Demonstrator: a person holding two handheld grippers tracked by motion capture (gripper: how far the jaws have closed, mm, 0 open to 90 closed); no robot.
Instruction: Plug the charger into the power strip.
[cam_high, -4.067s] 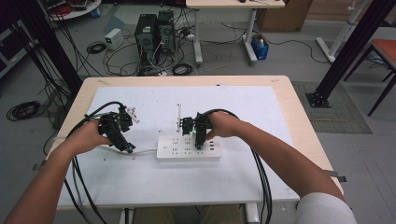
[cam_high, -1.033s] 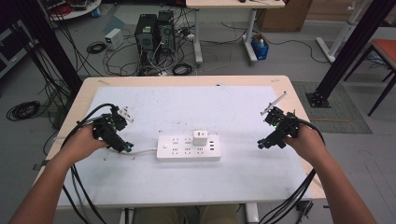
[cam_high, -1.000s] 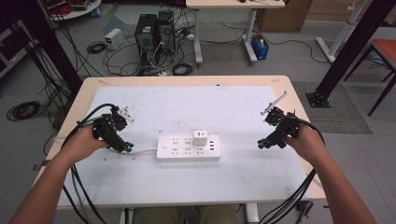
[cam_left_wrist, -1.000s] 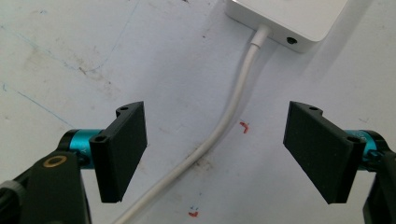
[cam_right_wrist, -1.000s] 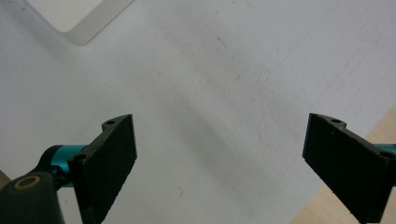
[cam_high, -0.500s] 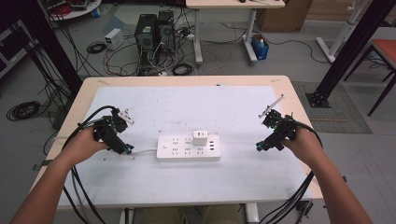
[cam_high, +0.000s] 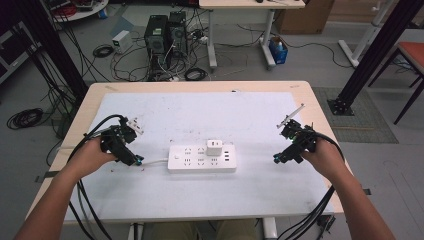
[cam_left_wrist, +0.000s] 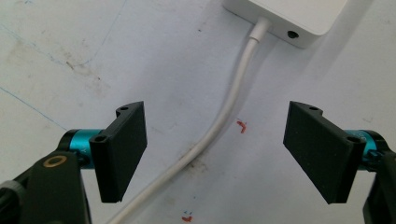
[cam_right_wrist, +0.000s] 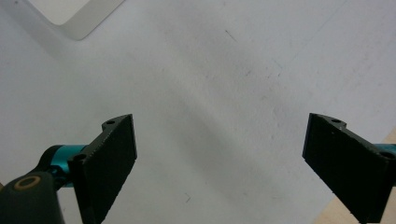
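White-topped counter (cam_high: 250, 120). At its middle, white power strip (cam_high: 202, 159) carrying a plugged-in white adapter (cam_high: 214, 147). White cord (cam_left_wrist: 224, 126) passing between left gripper (cam_left_wrist: 215, 151) fingers, wide open, untouched. Right gripper (cam_right_wrist: 219, 158) fingers wide open, empty, well apart from strip.

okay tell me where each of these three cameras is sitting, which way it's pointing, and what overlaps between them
High view: above the person's side, looking forward and down at the table; both forearms, left gripper, right gripper.
Left gripper view: on the left gripper, looking down past open jaws at the white cable.
Right gripper view: on the right gripper, jaws open over bare mat.
Shared: the power strip, its end and corner.
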